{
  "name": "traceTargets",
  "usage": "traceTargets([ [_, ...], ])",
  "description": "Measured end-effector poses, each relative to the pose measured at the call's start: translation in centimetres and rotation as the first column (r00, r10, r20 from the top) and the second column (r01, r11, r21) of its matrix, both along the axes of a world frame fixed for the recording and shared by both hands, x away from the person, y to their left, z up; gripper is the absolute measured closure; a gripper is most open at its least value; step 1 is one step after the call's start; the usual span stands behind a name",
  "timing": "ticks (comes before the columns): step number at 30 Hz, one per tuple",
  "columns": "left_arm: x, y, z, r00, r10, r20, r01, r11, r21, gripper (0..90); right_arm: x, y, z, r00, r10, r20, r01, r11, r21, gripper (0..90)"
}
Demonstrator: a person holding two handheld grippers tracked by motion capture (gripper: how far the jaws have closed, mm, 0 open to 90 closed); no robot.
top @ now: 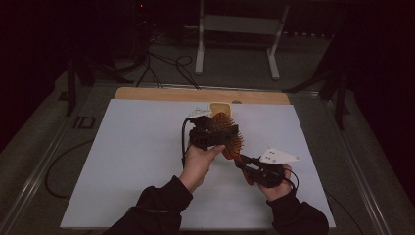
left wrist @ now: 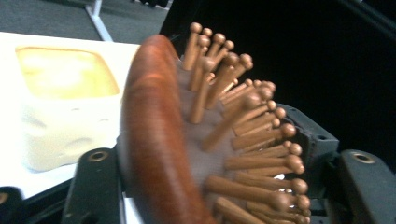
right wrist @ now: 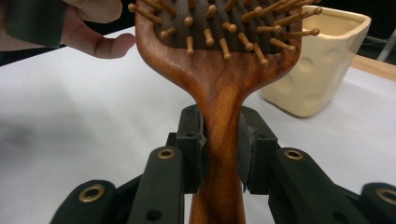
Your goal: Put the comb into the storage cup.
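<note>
1. A white worktop [top: 132, 161] lies in a dim room, with a cream pot [top: 220, 108] near its far edge.
2. The right tongs [right wrist: 219, 149] pinch the wooden hairbrush [right wrist: 219, 70] by its handle, held above the worktop.
3. The left tongs [left wrist: 210, 186] straddle the brush head (bristles toward one jaw); whether the pads press on it I cannot tell.
4. Both hands meet mid-worktop, just before the pot.

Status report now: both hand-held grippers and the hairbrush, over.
Right hand-held gripper clamped on the brown wooden hairbrush handle. Left hand-held gripper around its head. Cream ceramic pot behind, apart.
</note>
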State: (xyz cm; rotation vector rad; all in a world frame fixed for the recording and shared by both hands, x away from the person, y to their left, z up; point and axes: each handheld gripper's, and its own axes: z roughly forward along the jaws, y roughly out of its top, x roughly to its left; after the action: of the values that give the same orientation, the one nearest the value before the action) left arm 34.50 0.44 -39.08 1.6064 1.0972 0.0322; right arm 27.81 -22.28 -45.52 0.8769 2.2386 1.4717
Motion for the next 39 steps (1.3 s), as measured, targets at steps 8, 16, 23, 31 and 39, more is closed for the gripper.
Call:
traceTargets([
  [8, 0.2, 0.3, 0.1, 0.9992, -0.04, -0.008, 0.04, 0.9989, -0.026, 48.6, 0.1, 0.2, -0.1, 1.0, -0.002, -0.001, 0.002, 0.9999, -0.013, 73.0],
  [16, 0.0, 0.0, 0.3, 0.998, -0.062, 0.01, 0.062, 0.998, -0.008, 51.7, 0.2, 0.4, -0.3, 0.9999, -0.002, -0.015, 0.002, 0.9995, -0.032, 72.9],
  [23, 0.0, -0.1, 0.5, 0.9964, -0.084, 0.015, 0.084, 0.9965, -0.003, 53.1, 0.4, 0.4, -0.4, 0.9996, 0.008, -0.029, -0.009, 0.9995, -0.029, 72.6],
  [31, -0.2, 0.1, 1.1, 0.9941, -0.101, 0.039, 0.101, 0.9949, 0.001, 53.6, 0.2, -0.1, -0.1, 0.9993, -0.022, -0.029, 0.022, 0.9995, 0.022, 43.6],
  [39, 0.0, 0.8, 2.5, 0.9913, -0.101, 0.084, 0.101, 0.9948, 0.013, 53.6, 0.2, -0.7, -0.3, 0.9984, 0.044, -0.036, -0.042, 0.9982, 0.043, 9.0],
])
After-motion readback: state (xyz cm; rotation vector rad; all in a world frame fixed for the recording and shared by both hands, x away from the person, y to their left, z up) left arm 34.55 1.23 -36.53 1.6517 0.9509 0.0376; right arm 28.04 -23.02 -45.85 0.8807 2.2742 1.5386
